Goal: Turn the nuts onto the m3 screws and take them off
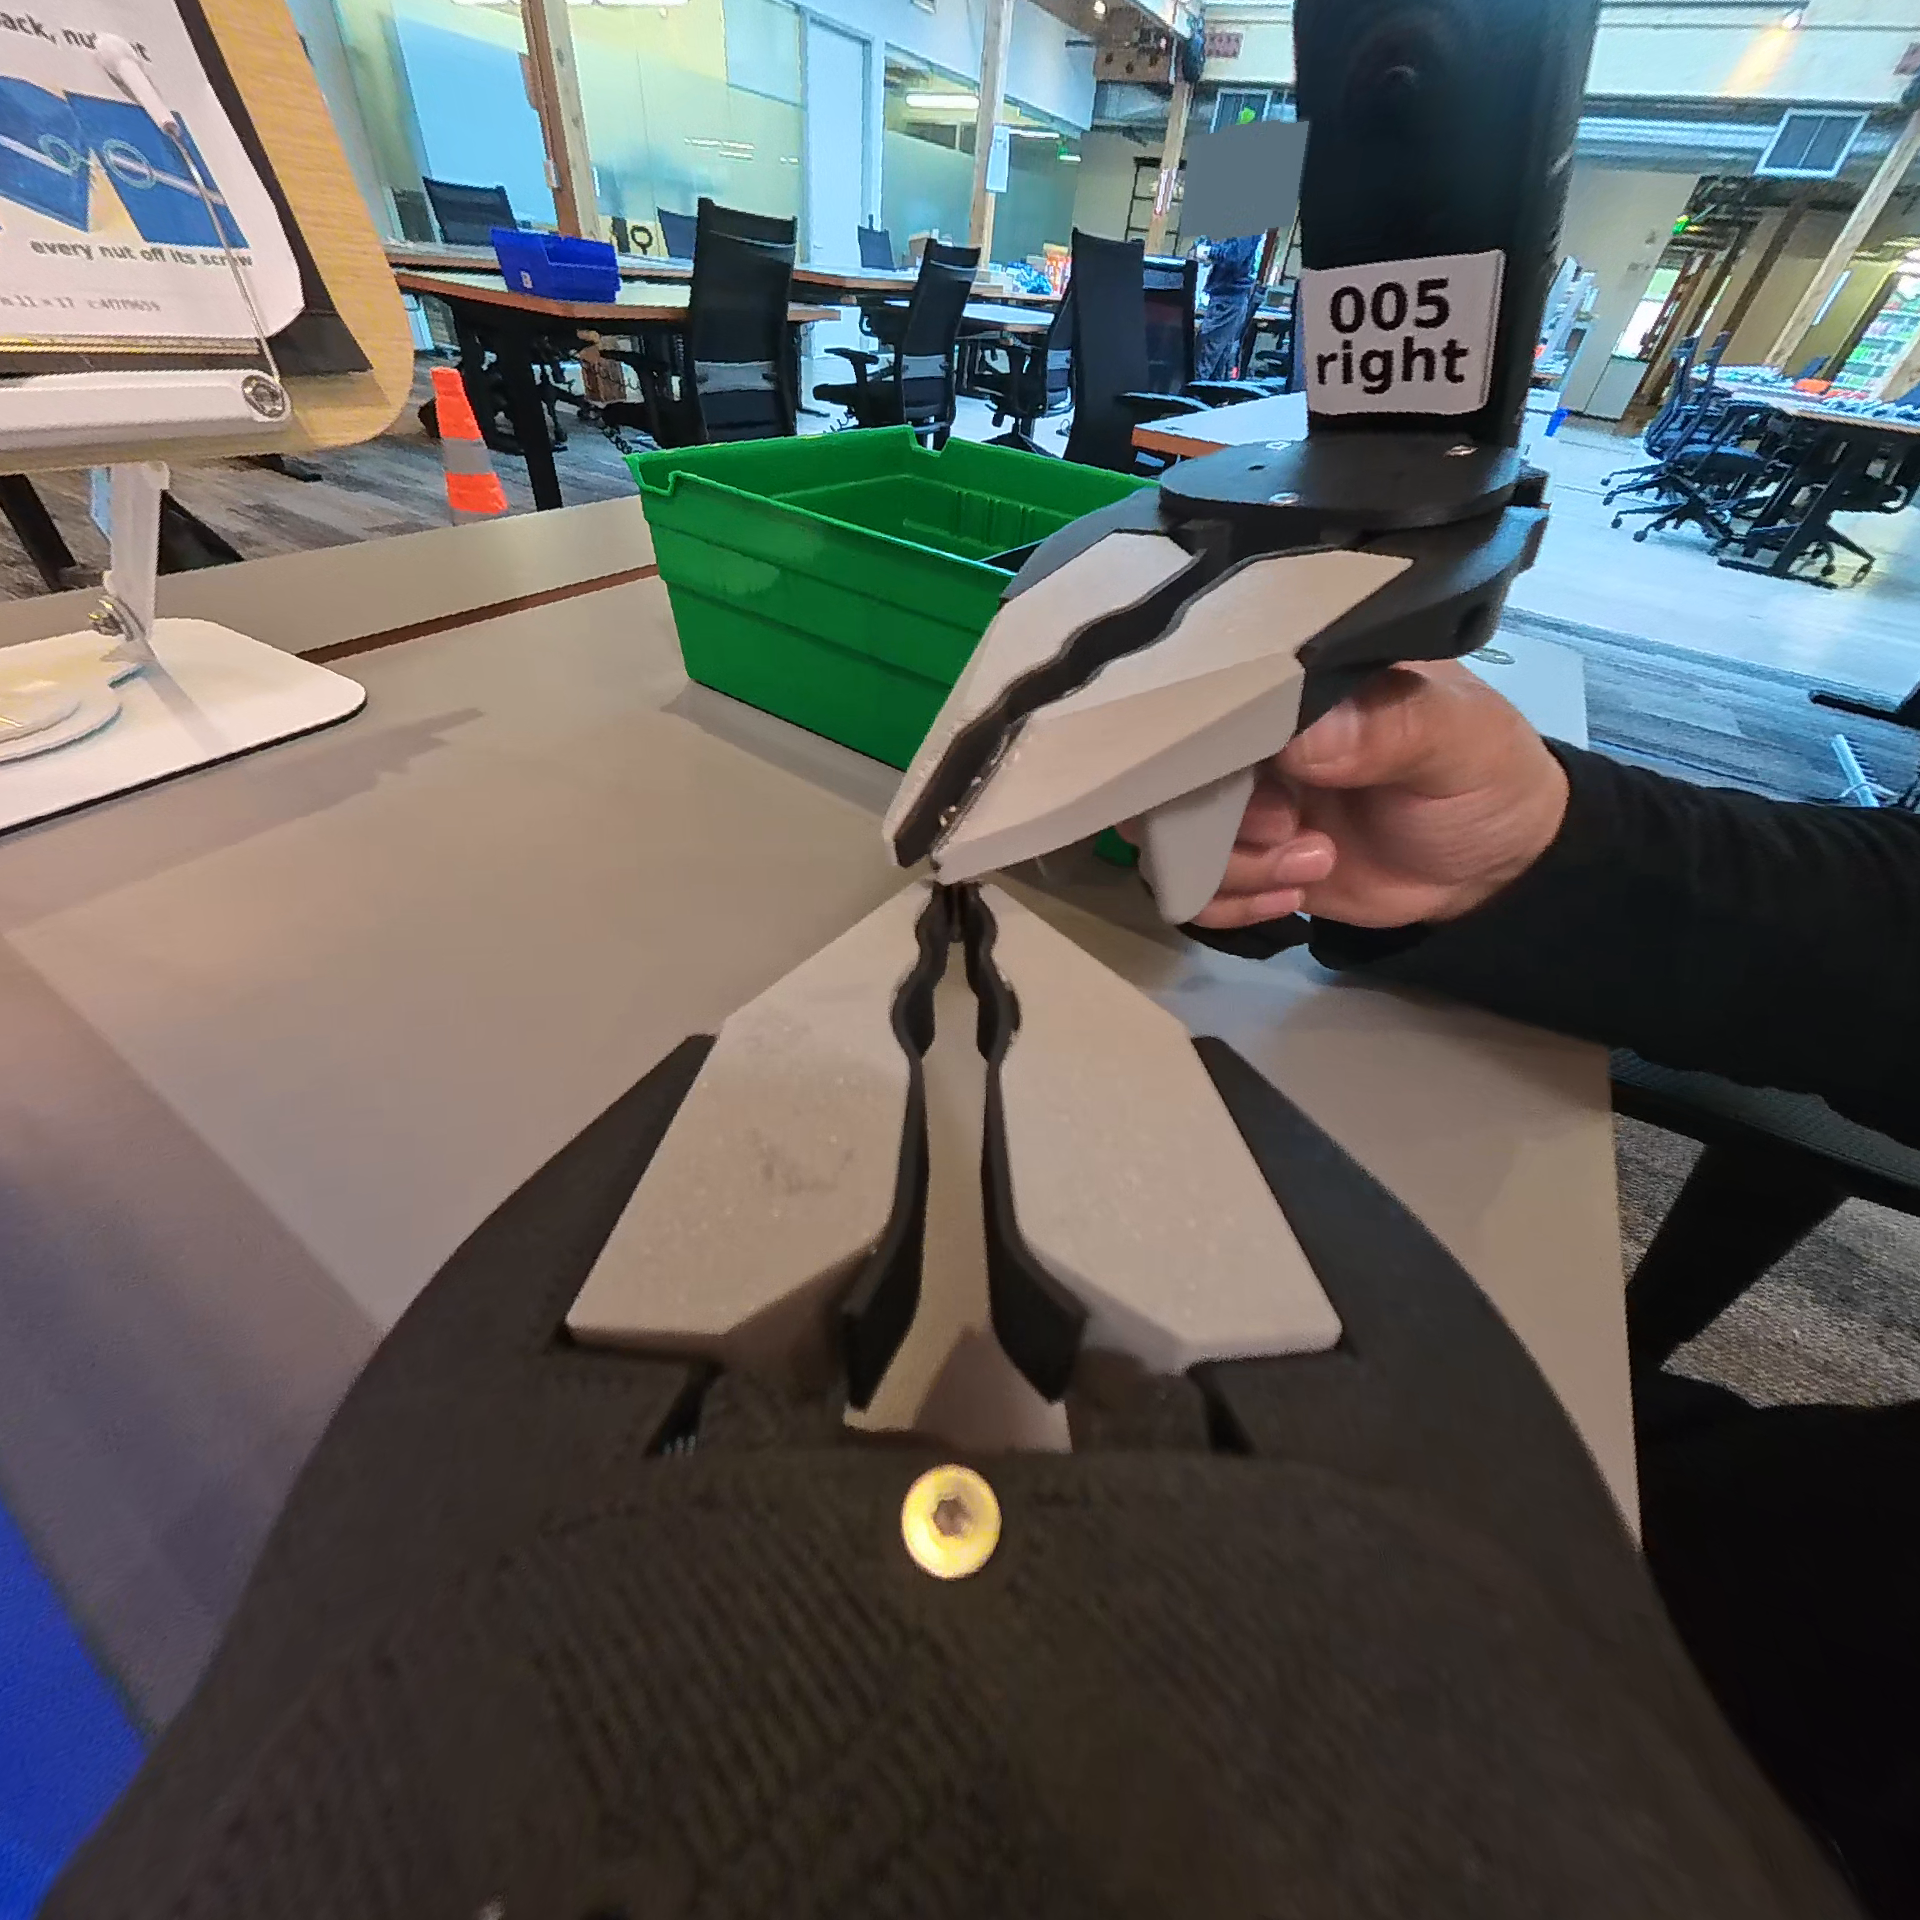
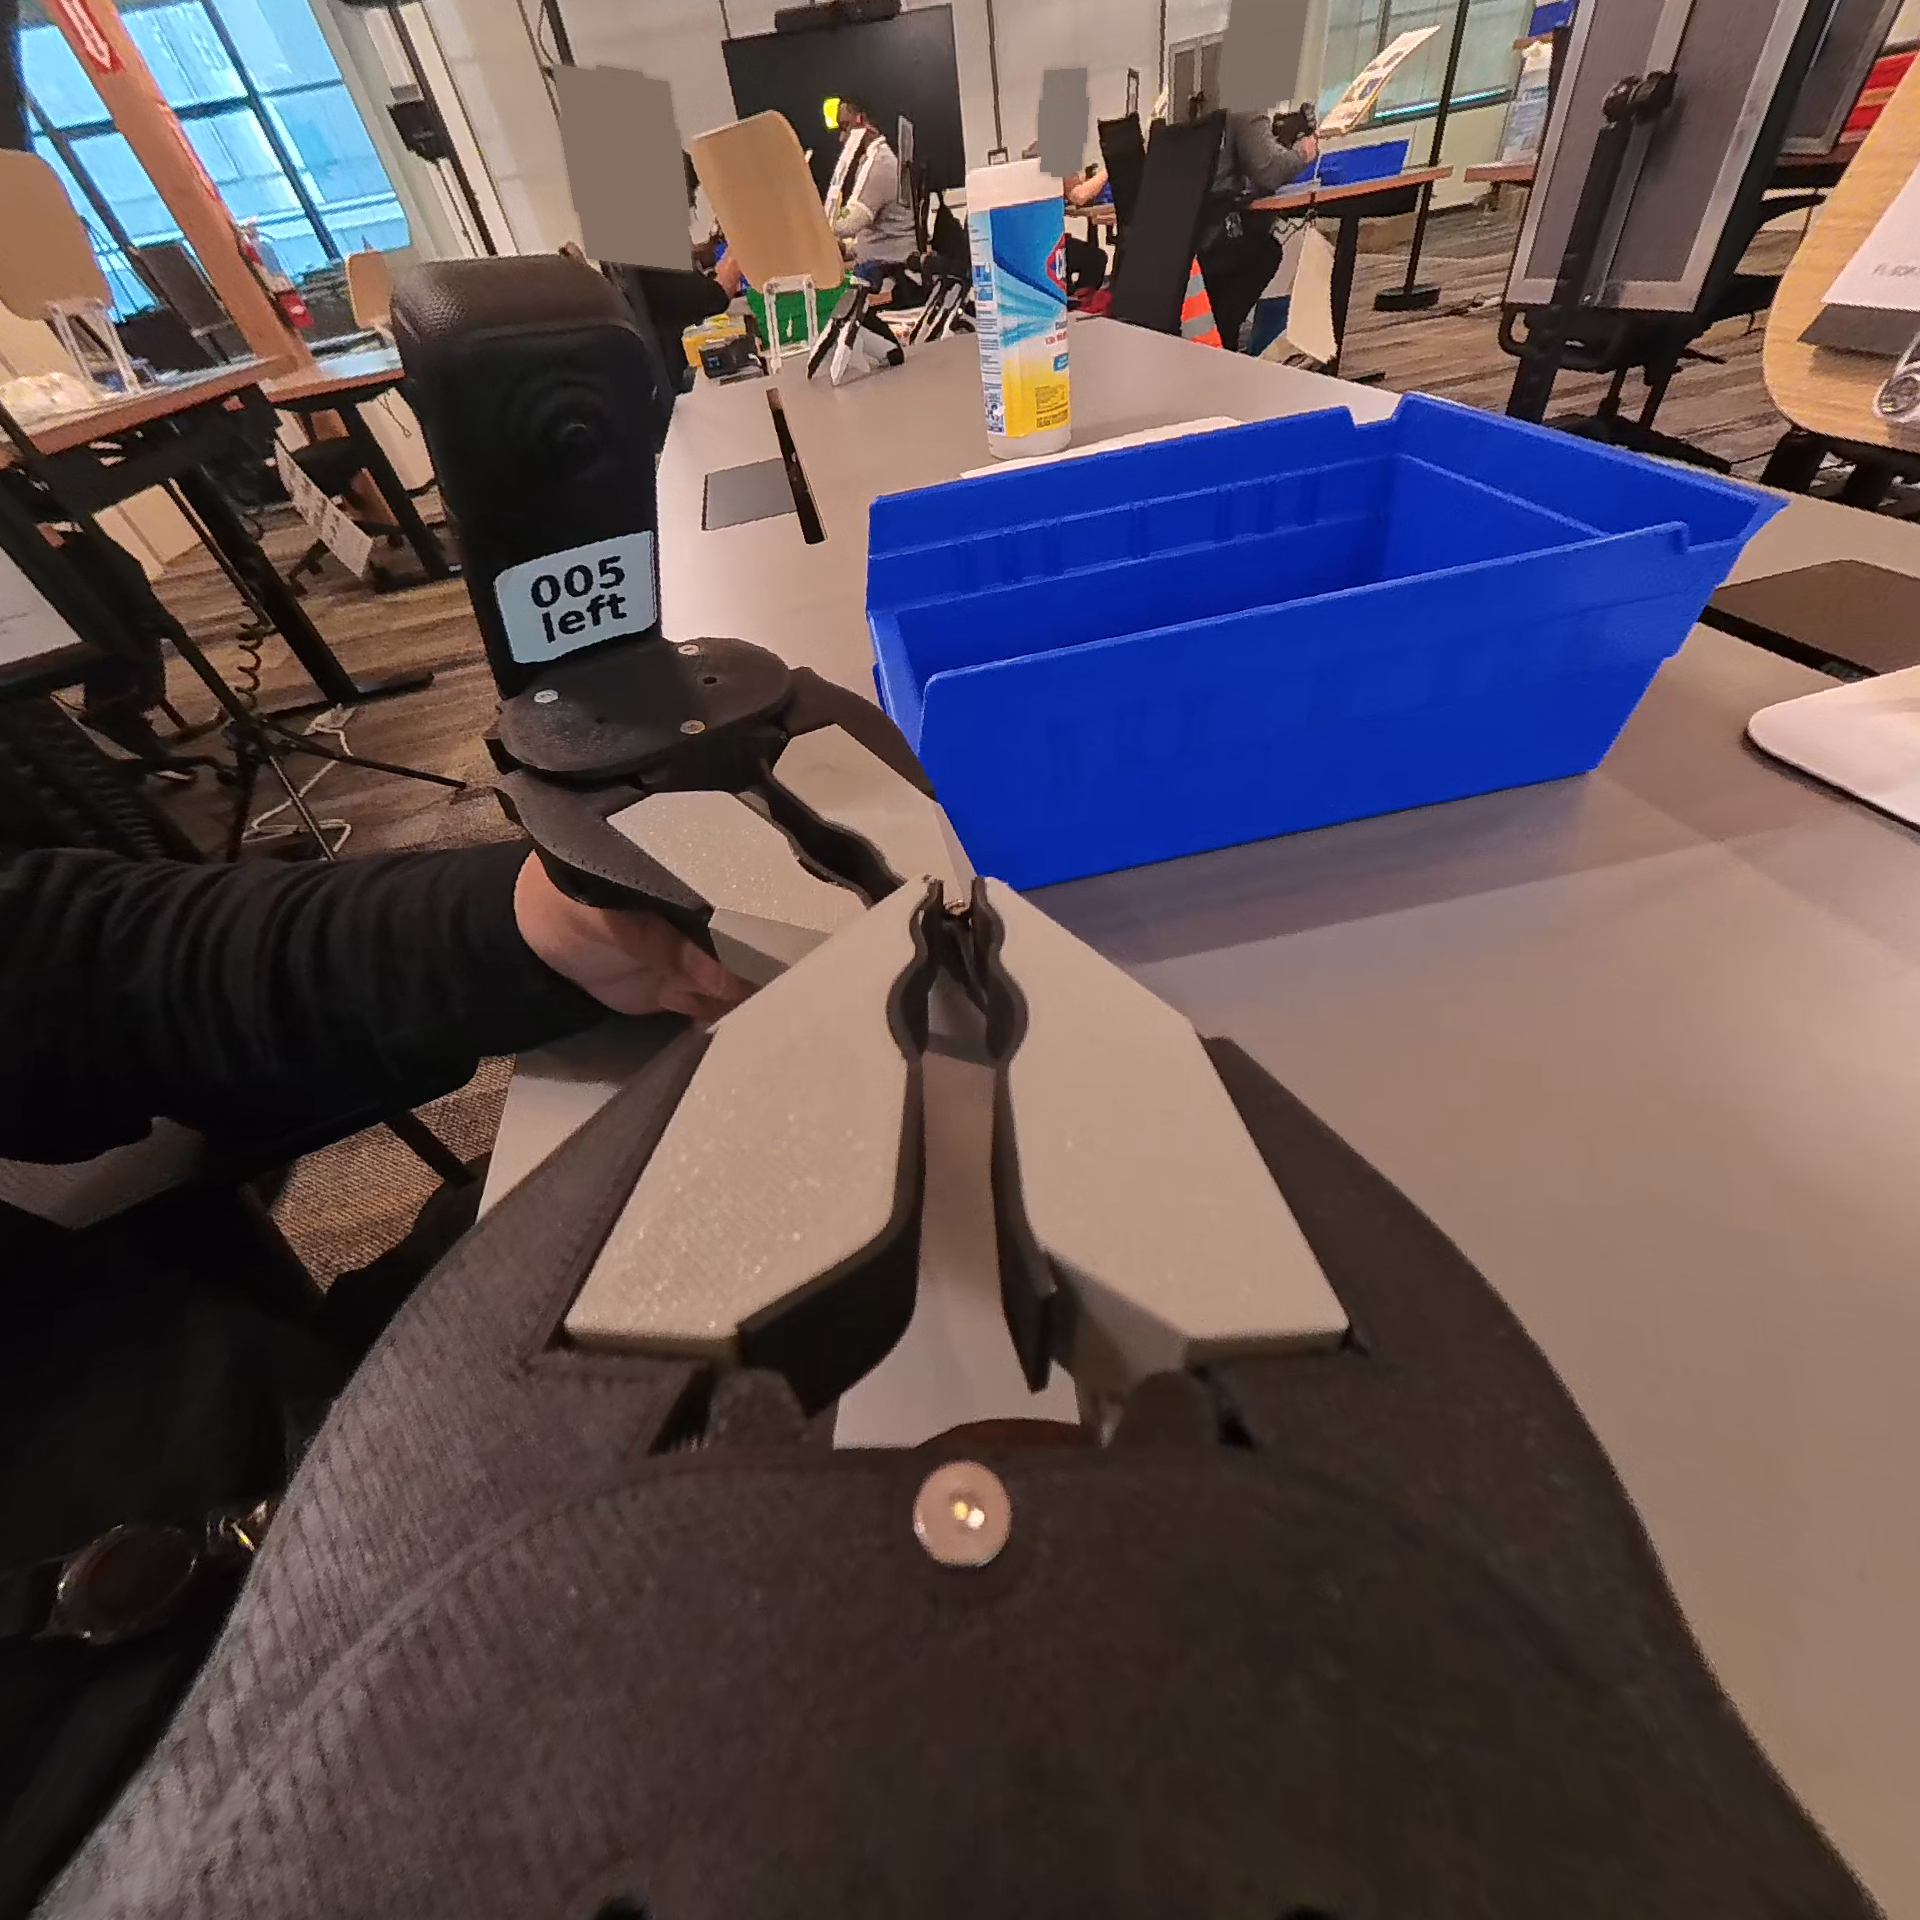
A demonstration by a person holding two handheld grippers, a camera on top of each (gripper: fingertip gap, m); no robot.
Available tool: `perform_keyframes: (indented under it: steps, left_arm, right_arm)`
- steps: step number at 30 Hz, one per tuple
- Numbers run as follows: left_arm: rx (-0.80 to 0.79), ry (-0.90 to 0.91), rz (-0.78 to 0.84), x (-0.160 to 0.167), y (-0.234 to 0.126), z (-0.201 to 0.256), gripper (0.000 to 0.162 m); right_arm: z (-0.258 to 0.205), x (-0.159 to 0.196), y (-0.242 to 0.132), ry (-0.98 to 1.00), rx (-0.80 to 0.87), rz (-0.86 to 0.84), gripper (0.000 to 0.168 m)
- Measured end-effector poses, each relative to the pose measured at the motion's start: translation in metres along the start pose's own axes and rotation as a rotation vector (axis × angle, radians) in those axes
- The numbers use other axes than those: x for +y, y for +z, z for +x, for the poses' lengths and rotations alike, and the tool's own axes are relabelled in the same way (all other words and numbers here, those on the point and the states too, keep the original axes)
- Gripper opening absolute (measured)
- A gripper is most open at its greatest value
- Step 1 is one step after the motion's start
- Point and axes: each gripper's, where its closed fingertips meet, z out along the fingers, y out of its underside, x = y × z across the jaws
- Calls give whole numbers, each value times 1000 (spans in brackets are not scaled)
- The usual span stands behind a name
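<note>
My left gripper (image 1: 951,902) is shut, pinching a small dark part at its tips that looks like the m3 screw (image 1: 951,891). My right gripper (image 2: 953,906) is shut on a small silver part that looks like the nut (image 2: 955,904). Both parts are too small to make out clearly. The two grippers meet tip to tip just above the grey table (image 1: 468,935). In the left wrist view the right gripper (image 1: 935,844) comes down from the upper right. In the right wrist view the left gripper (image 2: 902,885) comes in from the left.
A green bin (image 1: 831,613) stands on the table behind the tips in the left wrist view. A blue bin (image 2: 1299,707) stands to the right in the right wrist view, with a wipes canister (image 2: 1018,312) behind it. A white stand (image 1: 156,686) with a sheet is at far left. Left and right tips are no more than a few centimetres apart.
</note>
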Motion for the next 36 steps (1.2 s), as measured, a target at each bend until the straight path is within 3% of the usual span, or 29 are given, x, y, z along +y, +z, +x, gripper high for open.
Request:
perform_keyframes:
  steps: [4, 7, 17, 23, 36]
  left_arm:
    - [-44, 27, -5, 0, -1, -5, 0]
    - [-37, -8, -12, 2, -2, -8, 0]
    - [-40, -9, -9, 2, -3, -9, 0]
    - [-62, -5, -32, 5, -2, -12, 0]
    - [-64, 53, -71, 8, 4, -1, 0]
  right_arm:
    - [3, -1, -3, -16, 20, 0, 3]
    - [4, -3, -5, -4, 17, 10, 14]
    - [5, -3, -7, -19, 29, 13, 17]
    - [1, 0, -2, -118, 72, -14, 15]
    - [3, 5, 1, -62, 54, -29, 2]
